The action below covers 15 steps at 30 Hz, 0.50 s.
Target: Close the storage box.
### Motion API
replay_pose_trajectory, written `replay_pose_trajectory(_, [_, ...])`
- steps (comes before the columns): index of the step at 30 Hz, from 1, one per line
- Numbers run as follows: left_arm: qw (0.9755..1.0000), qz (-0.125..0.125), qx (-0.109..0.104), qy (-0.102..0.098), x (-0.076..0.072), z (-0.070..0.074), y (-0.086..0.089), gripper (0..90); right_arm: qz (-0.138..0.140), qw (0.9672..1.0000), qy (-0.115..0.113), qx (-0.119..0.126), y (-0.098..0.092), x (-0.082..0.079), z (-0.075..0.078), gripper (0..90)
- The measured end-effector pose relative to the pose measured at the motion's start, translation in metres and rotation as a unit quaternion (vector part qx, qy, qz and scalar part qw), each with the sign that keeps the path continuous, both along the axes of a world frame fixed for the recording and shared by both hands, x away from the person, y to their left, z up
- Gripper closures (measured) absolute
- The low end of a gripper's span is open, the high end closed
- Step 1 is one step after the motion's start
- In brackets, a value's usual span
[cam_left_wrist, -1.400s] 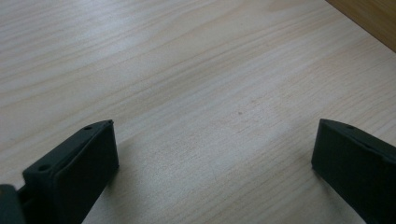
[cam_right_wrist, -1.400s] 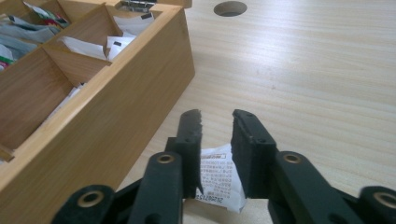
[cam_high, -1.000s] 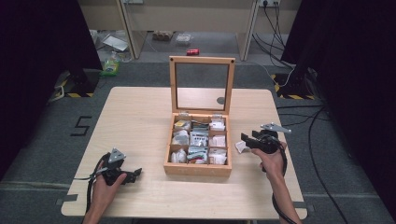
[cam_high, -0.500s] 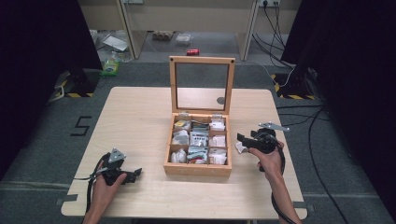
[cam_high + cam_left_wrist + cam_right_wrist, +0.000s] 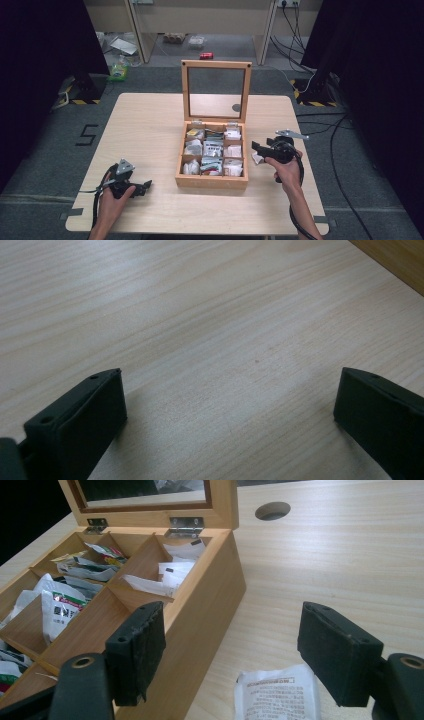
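Pale wooden table (image 5: pixel 150 130) on a grey floor, dark curtains to either side, cluttered shelving beyond the far edge. Near the middle of the table, a wooden box (image 5: pixel 212 177) with its glass-paned lid (image 5: pixel 216 90) standing upright on two metal hinges, compartments stuffed with small sachets (image 5: pixel 213 149).

Right gripper (image 5: pixel 256 146) held just beside the box's right wall, pointing toward it, gripped in the person's right hand (image 5: pixel 286 170). Jaws wide apart, having just been opening, with nothing pressed between the pads. Seen along those jaws in the right gripper view: white printed sachet (image 5: pixel 277 695) lying flat on the table beneath and between them, close against the foot of the box wall (image 5: pixel 205 610), touched by neither pad as far as can be told. Left pad (image 5: pixel 137 647) hanging over the box's rim, right pad (image 5: pixel 337 652) over bare wood. Round hole (image 5: pixel 272 510) in the tabletop farther ahead, past the box's back corner.

Left gripper (image 5: pixel 144 187) resting low near the table's front left, well apart from the box, held in the left hand (image 5: pixel 112 202). Jaws spread wide in the left gripper view, nothing but bare wood grain (image 5: pixel 225 340) between them.
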State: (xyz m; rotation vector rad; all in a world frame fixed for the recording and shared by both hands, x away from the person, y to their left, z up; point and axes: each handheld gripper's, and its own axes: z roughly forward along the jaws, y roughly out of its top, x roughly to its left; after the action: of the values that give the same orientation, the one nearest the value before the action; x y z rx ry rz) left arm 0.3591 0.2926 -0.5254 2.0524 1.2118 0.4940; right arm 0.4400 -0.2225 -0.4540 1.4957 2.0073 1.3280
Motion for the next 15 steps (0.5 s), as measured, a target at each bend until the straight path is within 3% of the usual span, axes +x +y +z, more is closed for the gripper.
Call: replay_pose_trajectory(15, [1.0,0.001,0.0,0.0,0.0,0.0,0.0,0.0,0.019,0.9996,-0.02,0.005,0.006,0.015,0.002,20.9])
